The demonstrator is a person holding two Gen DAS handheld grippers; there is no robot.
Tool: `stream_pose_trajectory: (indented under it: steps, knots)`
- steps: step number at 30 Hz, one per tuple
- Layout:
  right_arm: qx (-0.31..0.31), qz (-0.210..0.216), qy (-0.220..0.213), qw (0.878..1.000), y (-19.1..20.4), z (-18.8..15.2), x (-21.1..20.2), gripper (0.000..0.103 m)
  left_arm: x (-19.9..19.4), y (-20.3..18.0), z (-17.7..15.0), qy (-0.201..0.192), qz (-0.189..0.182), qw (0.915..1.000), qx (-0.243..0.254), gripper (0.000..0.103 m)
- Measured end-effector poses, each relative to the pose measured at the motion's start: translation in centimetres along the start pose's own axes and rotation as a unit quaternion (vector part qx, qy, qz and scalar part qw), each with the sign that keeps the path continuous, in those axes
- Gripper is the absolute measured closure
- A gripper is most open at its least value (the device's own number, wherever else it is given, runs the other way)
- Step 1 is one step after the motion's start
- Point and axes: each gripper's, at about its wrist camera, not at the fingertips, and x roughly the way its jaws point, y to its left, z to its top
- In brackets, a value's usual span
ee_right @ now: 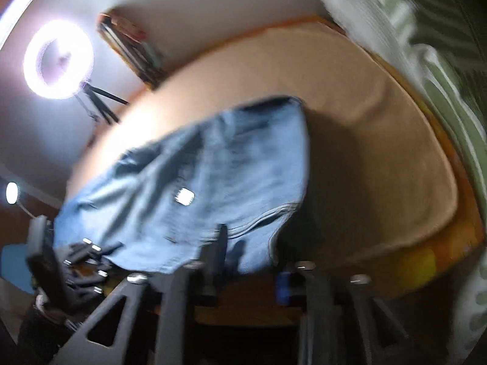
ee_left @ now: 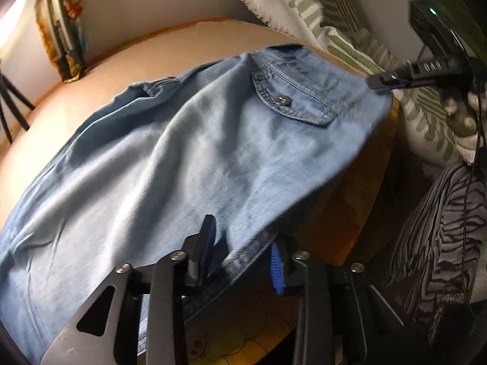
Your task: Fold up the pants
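Light blue denim pants [ee_left: 188, 152] lie spread over a tan table [ee_left: 213, 42], back pocket with a metal button [ee_left: 283, 100] facing up. My left gripper [ee_left: 243, 252] is shut on the pants' near edge, which hangs past the table's front. My right gripper [ee_left: 380, 80] shows in the left wrist view at the far right corner of the pants, shut on the waistband. In the blurred right wrist view the pants [ee_right: 197, 182] hang from my right gripper [ee_right: 249, 261], and the left gripper [ee_right: 88, 261] shows at the lower left.
A striped green and white cushion [ee_left: 334, 15] lies beyond the table's right edge. A zebra-patterned cloth [ee_left: 441, 228] is at the right. A ring light [ee_right: 57, 60] on a tripod and a colourful bag [ee_left: 61, 30] stand by the wall.
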Motion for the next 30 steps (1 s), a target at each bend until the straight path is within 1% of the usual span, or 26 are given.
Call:
stream_pose_trajectory:
  steps: [1,3,5,7,9,12,13,15,16,18,20,21,22,23,24,25,26,29,30]
  knots:
    - [-0.011,-0.018,-0.011,1.000,-0.2,0.0,-0.9,0.067,-0.1,0.1,0.0,-0.001,0.002,1.0000,-0.003,0.067]
    - [-0.027,-0.039,-0.034,0.998,0.2,0.4,-2.7,0.066,-0.1,0.4,-0.2,-0.003,0.010,0.9999,-0.005,0.067]
    - [-0.049,-0.049,-0.061,0.996,1.2,0.9,-4.3,0.063,0.1,0.6,-0.2,-0.001,0.016,0.9998,-0.009,0.067]
    - [-0.087,-0.027,-0.084,0.992,3.3,1.9,-5.2,0.062,0.3,0.6,-0.2,0.002,0.019,0.9998,-0.008,0.067]
    - [-0.133,-0.001,-0.090,0.987,5.8,2.7,-4.7,0.059,0.3,0.6,-0.2,0.004,0.016,0.9998,-0.007,0.067]
    - [-0.208,0.029,-0.078,0.975,10.2,3.8,-2.4,0.058,0.0,0.4,-0.5,0.008,0.005,0.9999,-0.010,0.067]
    - [-0.240,0.038,-0.065,0.968,12.2,4.3,-0.6,0.058,0.0,0.3,-0.5,0.008,0.002,0.9999,-0.010,0.067]
    - [-0.281,0.044,-0.048,0.957,15.0,5.0,2.1,0.058,-0.6,0.4,-0.9,0.007,-0.002,0.9999,-0.012,0.067]
    - [-0.292,0.047,-0.044,0.954,16.0,5.3,3.1,0.058,-1.1,0.5,-1.3,0.007,-0.006,0.9998,-0.017,0.066]
    - [-0.331,0.052,-0.025,0.942,18.5,5.8,6.1,0.058,-1.9,1.0,-1.8,0.004,-0.015,0.9994,-0.030,0.066]
    - [-0.371,0.043,-0.012,0.928,20.3,5.6,8.3,0.058,-2.9,1.7,-2.4,0.000,-0.024,0.9987,-0.045,0.066]
    - [-0.397,0.034,-0.005,0.917,21.2,5.5,9.4,0.057,-3.5,2.1,-2.7,-0.006,-0.029,0.9982,-0.053,0.066]
    - [-0.411,0.028,-0.002,0.911,21.7,5.3,10.0,0.055,-4.1,2.6,-2.9,-0.011,-0.030,0.9979,-0.057,0.066]
    - [-0.428,0.017,0.001,0.904,22.2,5.2,10.9,0.051,-4.7,3.1,-3.2,-0.017,-0.024,0.9978,-0.060,0.066]
    - [-0.438,0.008,0.000,0.899,22.4,5.3,11.5,0.050,-5.2,3.8,-3.4,-0.023,-0.014,0.9975,-0.065,0.066]
    - [-0.447,-0.001,0.000,0.895,22.7,5.5,12.2,0.050,-5.5,4.6,-3.6,-0.027,-0.005,0.9969,-0.074,0.066]
    - [-0.449,-0.004,-0.001,0.893,22.8,5.8,12.6,0.050,-5.7,5.4,-3.7,-0.029,0.002,0.9961,-0.084,0.066]
    - [-0.454,-0.016,-0.011,0.891,23.0,6.6,13.2,0.050,-6.0,8.2,-4.1,-0.032,0.023,0.9920,-0.120,0.066]
    - [-0.452,-0.013,-0.013,0.892,23.0,6.9,13.3,0.051,-5.9,8.8,-4.1,-0.031,0.027,0.9908,-0.129,0.066]
